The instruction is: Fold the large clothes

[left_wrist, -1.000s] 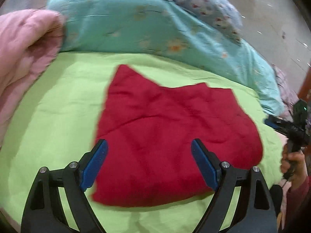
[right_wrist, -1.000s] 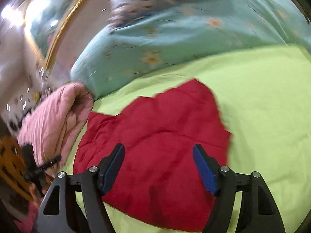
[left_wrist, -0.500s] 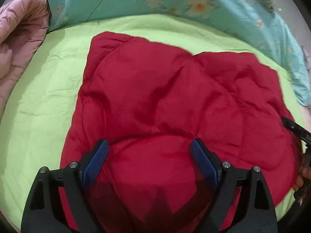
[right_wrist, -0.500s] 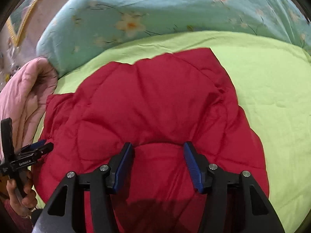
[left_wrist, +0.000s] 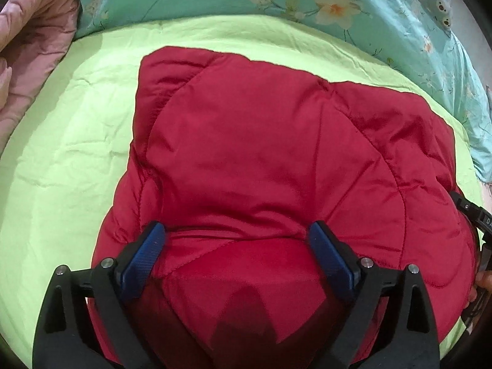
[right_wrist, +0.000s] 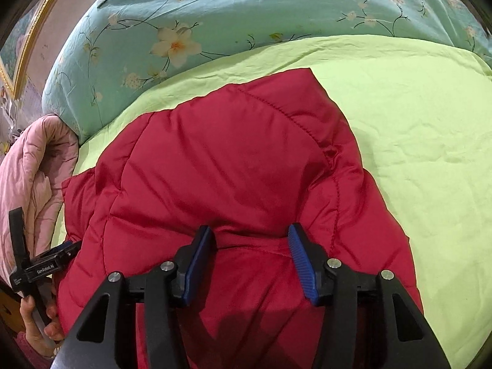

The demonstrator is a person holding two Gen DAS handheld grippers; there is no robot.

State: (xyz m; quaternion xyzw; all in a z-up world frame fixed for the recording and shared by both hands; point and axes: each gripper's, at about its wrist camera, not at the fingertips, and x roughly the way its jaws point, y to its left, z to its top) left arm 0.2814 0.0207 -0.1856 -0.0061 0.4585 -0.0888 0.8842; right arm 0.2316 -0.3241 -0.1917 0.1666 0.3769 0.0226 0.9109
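A lime-green cotton bedsheet (left_wrist: 61, 153) is covering the bed, with a turquoise floral-print quilt (right_wrist: 215, 15) bunched along its far edge and a pink padded quilt (left_wrist: 33, 30) rolled at one side. A red quilted puffer jacket (left_wrist: 261, 153) is lying partly folded on the sheet, near its middle. The left gripper (left_wrist: 236, 240), jaws widening and nearly fully spread, is straddling a raised fold at the jacket's near edge, its blue pads (left_wrist: 144, 255) not squeezing it. The right gripper (right_wrist: 250, 246), jaws about half open, is bracketing a bunched ridge of jacket fabric; whether the pads are pressing cannot be told.
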